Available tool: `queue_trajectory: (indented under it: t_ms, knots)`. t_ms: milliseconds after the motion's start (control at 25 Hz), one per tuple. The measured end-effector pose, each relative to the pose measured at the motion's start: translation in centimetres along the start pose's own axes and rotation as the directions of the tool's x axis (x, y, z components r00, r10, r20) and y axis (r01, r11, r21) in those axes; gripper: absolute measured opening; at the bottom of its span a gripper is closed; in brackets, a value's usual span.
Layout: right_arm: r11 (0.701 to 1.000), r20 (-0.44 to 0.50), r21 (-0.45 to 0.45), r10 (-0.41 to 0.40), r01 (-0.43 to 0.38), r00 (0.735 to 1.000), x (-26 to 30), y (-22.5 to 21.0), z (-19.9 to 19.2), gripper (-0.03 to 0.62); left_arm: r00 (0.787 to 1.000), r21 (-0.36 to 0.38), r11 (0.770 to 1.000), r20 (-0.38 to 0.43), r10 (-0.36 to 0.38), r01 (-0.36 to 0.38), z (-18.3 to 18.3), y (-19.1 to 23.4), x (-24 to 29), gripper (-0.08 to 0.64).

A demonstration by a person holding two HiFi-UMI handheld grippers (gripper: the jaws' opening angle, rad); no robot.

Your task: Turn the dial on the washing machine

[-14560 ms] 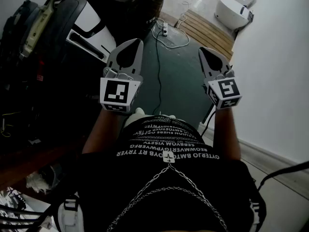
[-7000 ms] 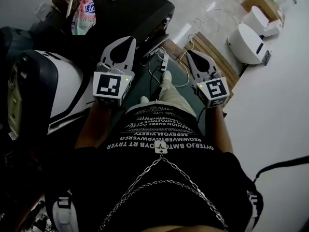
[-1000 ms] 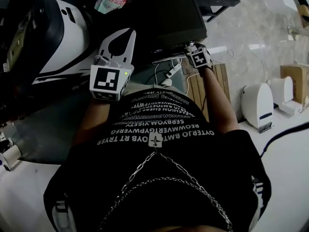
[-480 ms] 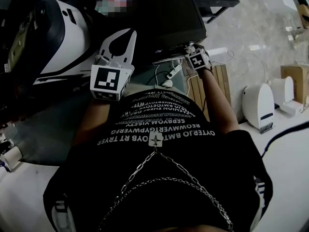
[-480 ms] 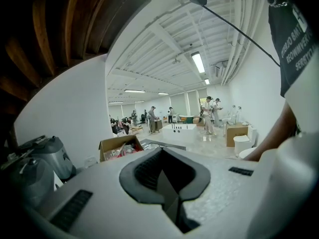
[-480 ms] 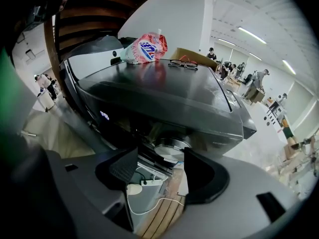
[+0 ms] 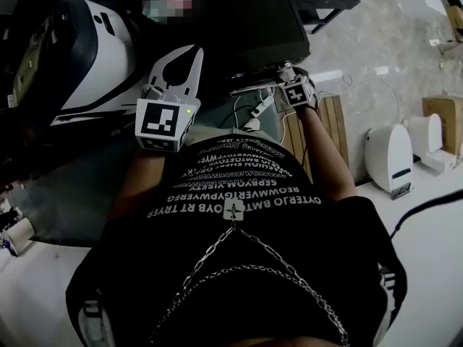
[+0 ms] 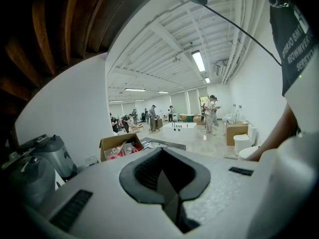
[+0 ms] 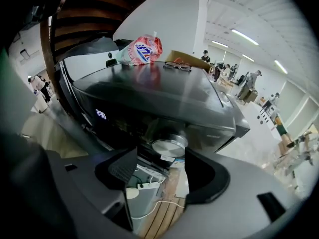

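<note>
2 grippers. L gripper (image 7: 189,53): jaws pressed together, nothing btwn them, beside 1 black washing machine (image 7: 253,27). R gripper (image 9: 160,166): jaws spread, 1 silver dial (image 9: 169,146) on machine's front just ahead, not pinched.

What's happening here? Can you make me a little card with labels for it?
Machine: dark washing machine
Dial: round, silver, on the machine's front
Right gripper: open, pointed at the dial, not gripping it
Left gripper: shut, holding nothing, facing out into the room
On top of machine: pink bag, glasses
</note>
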State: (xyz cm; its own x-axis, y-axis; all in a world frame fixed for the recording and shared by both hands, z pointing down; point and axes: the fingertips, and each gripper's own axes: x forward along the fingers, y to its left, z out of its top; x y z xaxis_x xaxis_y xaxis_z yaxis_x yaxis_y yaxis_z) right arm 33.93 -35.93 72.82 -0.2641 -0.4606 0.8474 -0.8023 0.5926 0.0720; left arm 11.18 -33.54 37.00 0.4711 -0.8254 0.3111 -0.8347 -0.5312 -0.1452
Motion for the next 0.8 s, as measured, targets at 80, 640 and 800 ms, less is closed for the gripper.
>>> queue_trajectory:
  t_ms: [80, 640, 800]
  knots:
    - [0.999, 0.04, -0.024, -0.043, 0.044, 0.998, -0.5, -0.5, 0.7, 0.295, 1.0, -0.006, 1.0, -0.001, 0.006, -0.006, -0.2, 0.0, -0.1, 0.006]
    - [0.995, -0.025, -0.098, 0.033, -0.035, 0.999, 1.4, 0.8, 0.0, 0.314, 1.0, 0.004, 1.0, -0.011, -0.015, 0.015, -0.7, -0.5, -0.7, 0.006]
    - [0.996, -0.057, -0.077, 0.039, -0.043, 0.998, 2.1, 0.5, -0.7, 0.323, 1.0, 0.004, 1.0, -0.01, -0.012, 0.012, -0.8, -0.2, -1.3, 0.006]
